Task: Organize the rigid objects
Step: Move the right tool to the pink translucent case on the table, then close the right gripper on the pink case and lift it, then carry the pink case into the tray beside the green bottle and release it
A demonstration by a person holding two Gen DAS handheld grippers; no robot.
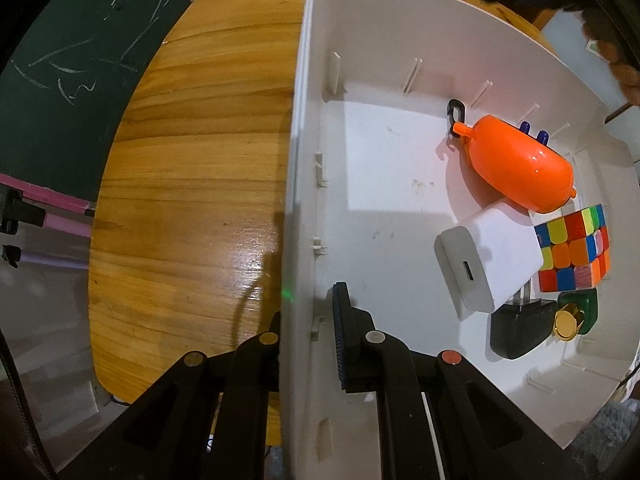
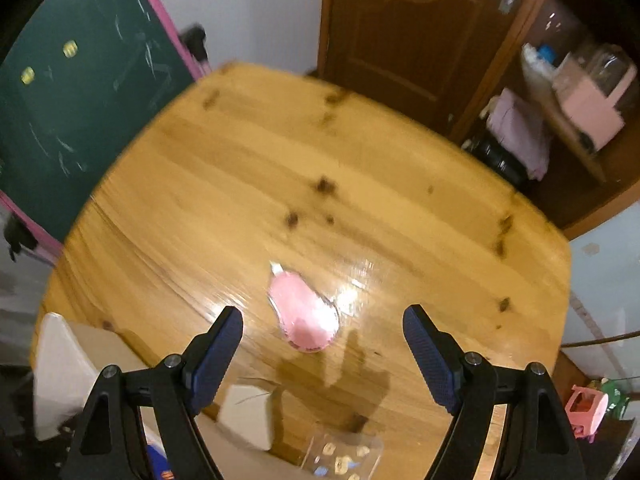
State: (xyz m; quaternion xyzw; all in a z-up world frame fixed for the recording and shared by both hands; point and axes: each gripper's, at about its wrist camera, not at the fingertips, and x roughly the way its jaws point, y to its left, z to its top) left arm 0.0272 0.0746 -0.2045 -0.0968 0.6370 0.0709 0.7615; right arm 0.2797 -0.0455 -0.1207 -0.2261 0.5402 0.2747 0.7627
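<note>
**Left gripper on bin wall; right gripper spread above pink object**

Left wrist view only: left gripper (image 1: 308,320) clamps the white bin (image 1: 294,184) side wall; inside lie orange case (image 1: 516,164), white charger (image 1: 488,256), puzzle cube (image 1: 574,250). Right wrist view only: right gripper (image 2: 322,354), jaws wide apart, above the pink object (image 2: 304,314) on the wooden table (image 2: 400,208).

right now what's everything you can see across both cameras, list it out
white bin: 1, white, on the wooden table, its side wall between the left gripper's fingers
orange case: 1, orange with black clip, in the bin
white charger: 1, white, in the bin beside the cube
puzzle cube: 1, multicoloured, in the bin
black adapter: 1, black, in the bin
green bottle: 1, green with gold cap, in the bin
pink object: 1, pink, blurred, on the table
wooden table: 1, light wood
chalkboard: 1, green
left hand-held gripper: black, straddling the bin wall
right hand-held gripper: black, open above the pink object
</note>
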